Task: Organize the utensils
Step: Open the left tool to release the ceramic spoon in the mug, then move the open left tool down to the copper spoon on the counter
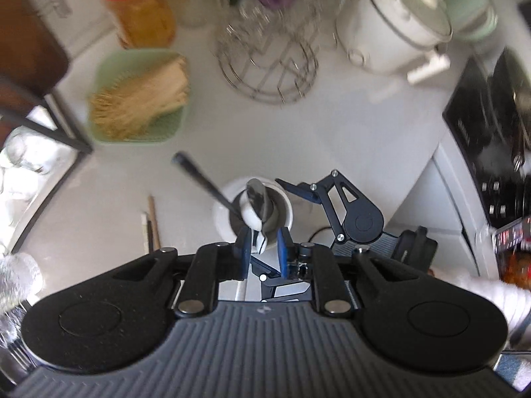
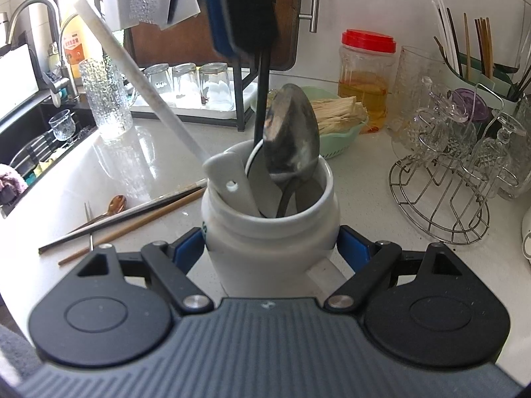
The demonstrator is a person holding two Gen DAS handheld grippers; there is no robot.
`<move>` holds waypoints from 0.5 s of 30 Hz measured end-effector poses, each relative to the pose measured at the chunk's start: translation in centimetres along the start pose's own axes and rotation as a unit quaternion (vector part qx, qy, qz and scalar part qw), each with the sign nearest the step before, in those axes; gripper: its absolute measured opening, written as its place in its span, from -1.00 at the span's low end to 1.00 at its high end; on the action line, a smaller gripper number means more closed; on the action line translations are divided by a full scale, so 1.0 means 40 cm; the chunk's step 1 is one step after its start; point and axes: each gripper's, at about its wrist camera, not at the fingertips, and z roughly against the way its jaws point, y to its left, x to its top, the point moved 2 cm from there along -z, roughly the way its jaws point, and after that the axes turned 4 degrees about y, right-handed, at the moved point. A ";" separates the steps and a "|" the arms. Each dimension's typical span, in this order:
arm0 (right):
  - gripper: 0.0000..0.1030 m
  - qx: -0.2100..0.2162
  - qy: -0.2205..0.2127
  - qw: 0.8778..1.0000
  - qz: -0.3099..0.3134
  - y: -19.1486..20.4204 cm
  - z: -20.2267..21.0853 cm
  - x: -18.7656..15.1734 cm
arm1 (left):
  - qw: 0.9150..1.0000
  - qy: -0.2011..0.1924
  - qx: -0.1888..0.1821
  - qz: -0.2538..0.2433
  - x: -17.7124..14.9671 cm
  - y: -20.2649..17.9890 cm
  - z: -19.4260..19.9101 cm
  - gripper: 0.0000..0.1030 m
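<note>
right gripper (image 2: 271, 248) clamped on the lower body of the white ceramic jar (image 2: 270, 232), blue pads pressed to both sides, jar standing upright on the white counter (image 2: 365, 199). inside the jar: a grey metal spoon (image 2: 292, 132) bowl-up, a white ladle (image 2: 146, 89) leaning out to the upper left, a grey flat handle with a small hole (image 2: 232, 182), a black handle (image 2: 262, 99) rising straight up. left gripper (image 1: 262, 248) hanging above the jar mouth, pointed steeply down, jaws narrow with a small gap, a white utensil end (image 1: 257, 229) between the pads; contact with the pads impossible to tell through the blur. beside the jar on the counter, loose chopsticks (image 2: 132, 219), a copper-coloured spoon (image 2: 114, 205) and tweezers (image 2: 89, 222). further out, a green basket of pale sticks (image 2: 338, 116), a red-lidded jar of amber liquid (image 2: 365, 79), a wire glass rack (image 2: 441, 185) with cut glasses, a chopstick holder (image 2: 474, 66) at far right, upturned tumblers on a tray (image 2: 186, 83), a textured glass (image 2: 106, 99), and the sink with its tap (image 2: 30, 10) at left.
</note>
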 end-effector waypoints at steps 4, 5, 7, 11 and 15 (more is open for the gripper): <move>0.73 0.003 0.000 1.000 0.003 -0.002 -0.002 0.002 | 0.997 -0.067 0.020 0.028 -0.080 0.028 0.066 -0.63; 0.73 0.003 0.000 1.000 0.004 -0.001 -0.003 0.002 | 0.996 -0.079 0.021 0.037 -0.099 0.037 0.078 -0.63; 0.73 0.003 0.000 1.000 0.005 -0.002 -0.003 0.002 | 0.992 -0.106 0.020 0.062 -0.146 0.061 0.099 -0.63; 0.73 0.004 0.002 1.000 0.004 -0.002 -0.003 0.003 | 0.985 -0.144 0.025 0.096 -0.226 0.097 0.123 -0.63; 0.73 0.003 0.004 1.000 0.003 -0.002 -0.004 0.006 | 0.977 -0.168 0.024 0.133 -0.296 0.136 0.122 -0.63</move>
